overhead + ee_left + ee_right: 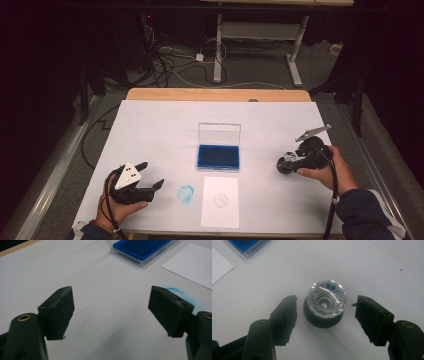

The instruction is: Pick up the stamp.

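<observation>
The right gripper (pixel 325 306) has its jaws apart on either side of the clear-topped stamp (pixel 325 305), touching neither; the stamp stands on the white table cover (pixel 367 267), right of the blue ink pad (pixel 218 156). An uneven closing could tip it and smear ink. The left gripper (pixel 111 307) gapes empty near the blue smudge (pixel 181 293)
</observation>
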